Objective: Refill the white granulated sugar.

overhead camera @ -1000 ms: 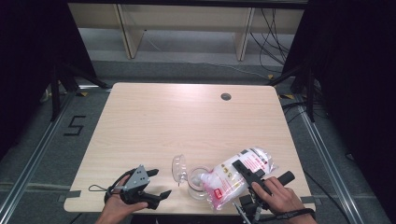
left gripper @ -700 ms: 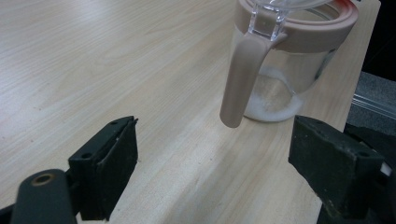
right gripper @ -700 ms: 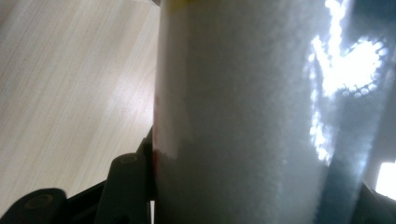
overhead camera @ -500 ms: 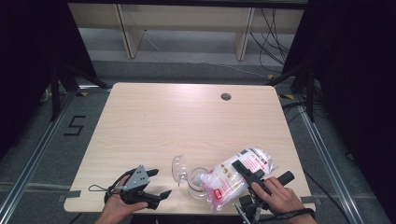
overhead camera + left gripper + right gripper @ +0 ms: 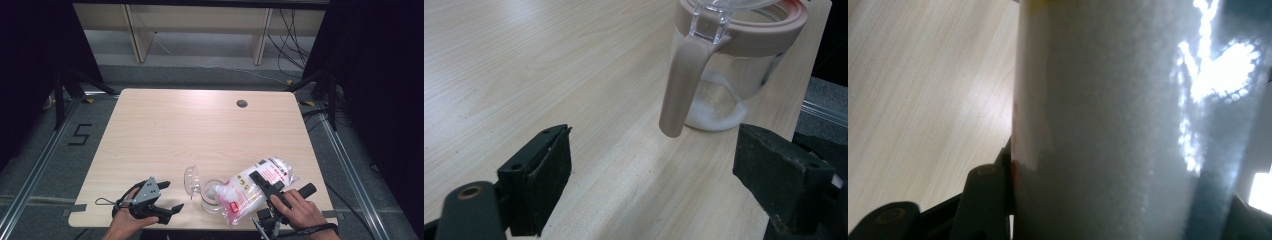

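Right hand-held gripper [image 5: 260,182] clamped on bag [image 5: 252,187] of white granules, tilted over open jar [image 5: 212,192] at tabletop [image 5: 200,130] 6 o'clock edge. Left hand-held gripper [image 5: 167,197] jaws apart, empty, at jar's 9 o'clock. Risk: soft bag sags, granules miss mouth; unsteadied jar tips.

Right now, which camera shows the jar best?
The left gripper view: the jar is close, with its pink rim, handle and white powder clear. The high view shows it small, partly behind the bag. The right gripper view shows the bag.

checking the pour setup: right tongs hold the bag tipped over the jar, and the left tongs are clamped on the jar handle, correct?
Not quite. The left tongs are open and short of the jar; its handle hangs free, as the left gripper view shows. The right tongs do hold the bag.
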Motion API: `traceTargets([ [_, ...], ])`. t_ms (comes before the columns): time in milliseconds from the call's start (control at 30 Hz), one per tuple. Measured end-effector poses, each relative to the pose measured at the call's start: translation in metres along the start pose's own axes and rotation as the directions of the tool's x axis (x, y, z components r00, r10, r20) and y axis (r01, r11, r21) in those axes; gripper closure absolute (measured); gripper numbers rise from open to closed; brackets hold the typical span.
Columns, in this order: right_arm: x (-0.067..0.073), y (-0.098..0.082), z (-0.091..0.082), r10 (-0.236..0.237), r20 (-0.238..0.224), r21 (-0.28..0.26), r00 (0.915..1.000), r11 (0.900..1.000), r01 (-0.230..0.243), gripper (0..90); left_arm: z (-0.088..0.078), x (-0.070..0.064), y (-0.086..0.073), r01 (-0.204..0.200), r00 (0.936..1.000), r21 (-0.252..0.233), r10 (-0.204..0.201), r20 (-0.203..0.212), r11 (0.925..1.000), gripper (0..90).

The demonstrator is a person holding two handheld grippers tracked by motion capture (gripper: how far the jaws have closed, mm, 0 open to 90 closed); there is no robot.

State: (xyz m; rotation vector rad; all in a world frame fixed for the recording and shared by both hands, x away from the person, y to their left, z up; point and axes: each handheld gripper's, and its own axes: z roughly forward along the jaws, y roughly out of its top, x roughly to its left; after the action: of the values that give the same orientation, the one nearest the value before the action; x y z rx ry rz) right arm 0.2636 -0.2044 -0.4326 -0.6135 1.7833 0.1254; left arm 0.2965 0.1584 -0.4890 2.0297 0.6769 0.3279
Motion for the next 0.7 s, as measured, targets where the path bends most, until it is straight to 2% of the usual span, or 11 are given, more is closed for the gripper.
traceTargets([
  [67,-0.0003,-0.0001,0.0001,-0.002,0.0,-0.001,1.0,1.0,0.002,52.4,0.0013,-0.0021,-0.0002,0.029,0.9995,-0.031,-0.029,0.01,0.9991,15.4],
  [167,0.0,0.0002,0.0008,-0.007,0.009,-0.011,0.9999,1.0,0.007,52.5,0.0003,-0.0014,-0.0002,0.024,0.9997,-0.026,-0.024,0.009,0.9994,15.4],
  [233,-0.0009,0.001,-0.0003,-0.016,-0.007,0.003,0.9999,1.0,0.016,52.5,0.0009,-0.0023,-0.0004,0.035,0.9994,-0.031,-0.034,0.007,0.9989,15.3],
  [300,0.0017,0.0006,-0.0011,0.011,0.007,0.009,0.9999,1.0,-0.011,52.6,0.0012,-0.0024,-0.0004,0.034,0.9994,-0.029,-0.033,0.01,0.999,15.4],
  [367,-0.0003,0.0011,-0.0015,-0.004,-0.008,0.018,1.0,1.0,0.004,52.5,-0.0002,0.0,-0.0003,0.0,1.0,0.0,0.0,-0.001,1.0,15.4],
  [400,-0.0018,0.0012,-0.0011,-0.02,-0.007,0.012,0.9998,1.0,0.02,52.6,0.0,-0.0002,-0.0003,0.003,1.0,-0.002,-0.003,-0.001,1.0,15.4],
  [433,0.0002,0.0011,-0.0022,0.004,-0.009,0.025,0.9999,1.0,-0.004,52.6,0.0002,0.0002,-0.0004,0.0,1.0,-0.003,0.0,0.004,1.0,15.4],
  [533,0.0017,0.0007,-0.001,0.011,0.005,0.009,0.9999,1.0,-0.011,52.6,0.0002,0.0003,0.0001,-0.007,1.0,-0.003,0.007,0.002,1.0,15.3],
  [600,0.0009,0.0015,-0.0012,0.004,-0.01,0.017,0.9999,1.0,-0.003,52.6,0.0004,0.0,0.0002,-0.006,1.0,-0.004,0.006,0.002,1.0,15.4],
  [667,0.0007,0.0017,-0.0015,0.0,-0.01,0.019,0.9999,1.0,0.0,52.6,0.0011,-0.0015,-0.0003,0.014,0.9998,-0.018,-0.014,0.012,0.9997,15.3],
  [700,0.0002,0.0017,-0.0015,-0.004,-0.008,0.016,1.0,1.0,0.004,52.7,0.0003,0.0,-0.0001,-0.005,1.0,-0.007,0.005,0.004,1.0,15.4],
])
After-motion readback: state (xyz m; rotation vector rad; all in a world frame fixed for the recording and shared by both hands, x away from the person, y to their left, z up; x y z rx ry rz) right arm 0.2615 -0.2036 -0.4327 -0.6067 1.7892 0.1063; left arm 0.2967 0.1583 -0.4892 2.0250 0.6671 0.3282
